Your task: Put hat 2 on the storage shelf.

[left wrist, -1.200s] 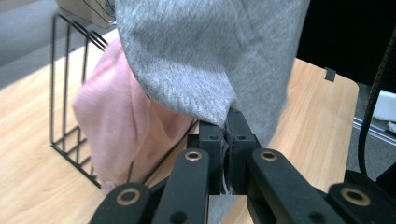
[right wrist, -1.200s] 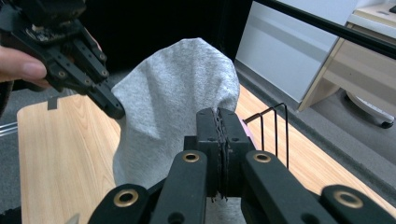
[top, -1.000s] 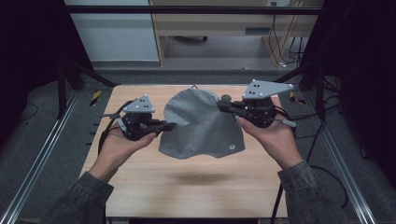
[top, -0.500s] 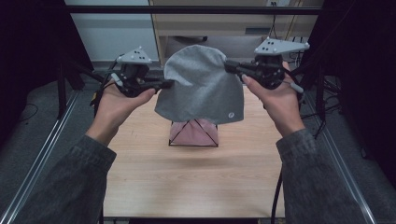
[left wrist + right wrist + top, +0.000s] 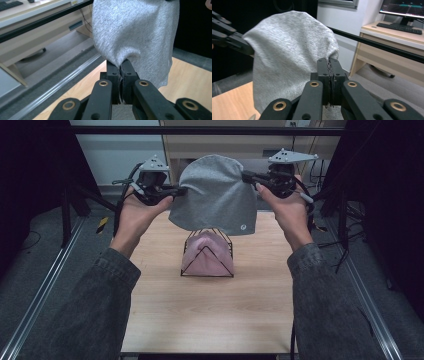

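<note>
Grey beanie (image 5: 216,195) now higher above wire stand (image 5: 207,254), edges pinched in closed left claw (image 5: 176,192) and right claw (image 5: 248,176).

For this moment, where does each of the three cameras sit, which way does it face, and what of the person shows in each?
High view: above the person's side, facing forward and down at the table; both forearms, left gripper and right gripper hold the grey beanie over a wire stand.
Left gripper view: on the left gripper, looking along its shut jaws into the beanie.
Right gripper view: on the right gripper, jaws pinching the beanie's edge.
Shared: both gripper views show the beanie and the desk beyond.
</note>
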Action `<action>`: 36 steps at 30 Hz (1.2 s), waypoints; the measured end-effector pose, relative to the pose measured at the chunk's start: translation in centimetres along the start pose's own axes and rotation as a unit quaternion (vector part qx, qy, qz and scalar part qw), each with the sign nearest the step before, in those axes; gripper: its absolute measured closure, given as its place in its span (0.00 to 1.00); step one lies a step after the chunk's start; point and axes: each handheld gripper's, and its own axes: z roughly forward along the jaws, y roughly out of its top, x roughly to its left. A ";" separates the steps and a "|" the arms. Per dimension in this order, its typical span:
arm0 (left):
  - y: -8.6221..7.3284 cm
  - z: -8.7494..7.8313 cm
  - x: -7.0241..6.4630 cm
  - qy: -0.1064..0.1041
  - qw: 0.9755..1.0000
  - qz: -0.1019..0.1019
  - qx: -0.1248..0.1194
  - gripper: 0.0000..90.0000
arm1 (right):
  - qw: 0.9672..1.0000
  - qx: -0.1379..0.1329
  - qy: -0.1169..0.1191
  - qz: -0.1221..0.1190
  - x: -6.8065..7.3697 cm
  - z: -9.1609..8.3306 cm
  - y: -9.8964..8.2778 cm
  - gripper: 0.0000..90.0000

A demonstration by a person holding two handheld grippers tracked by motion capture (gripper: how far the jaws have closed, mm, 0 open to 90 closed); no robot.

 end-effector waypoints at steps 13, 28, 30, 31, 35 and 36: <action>-1.6 2.8 1.8 0.019 1.000 -0.015 0.007 0.97 | 1.000 0.027 -0.010 -0.007 -1.0 3.4 -1.6 0.99; -3.7 5.0 2.2 0.015 0.999 -0.029 0.021 0.97 | 0.999 0.041 -0.016 -0.002 -1.1 5.6 -3.4 0.99; -3.9 5.1 2.2 0.012 0.999 -0.029 0.024 0.97 | 0.999 0.044 -0.016 -0.003 -1.1 5.7 -3.5 0.99; -4.0 5.2 2.2 0.010 0.999 -0.026 0.029 0.97 | 0.999 0.045 -0.016 0.000 -1.0 5.7 -3.7 0.99; -4.0 5.2 2.0 0.009 0.999 -0.026 0.026 0.97 | 0.999 0.048 -0.015 0.001 -1.1 5.7 -4.0 0.99; -4.0 5.2 1.9 0.010 0.999 -0.025 0.029 0.97 | 0.999 0.048 -0.015 0.003 -1.2 5.8 -4.0 0.99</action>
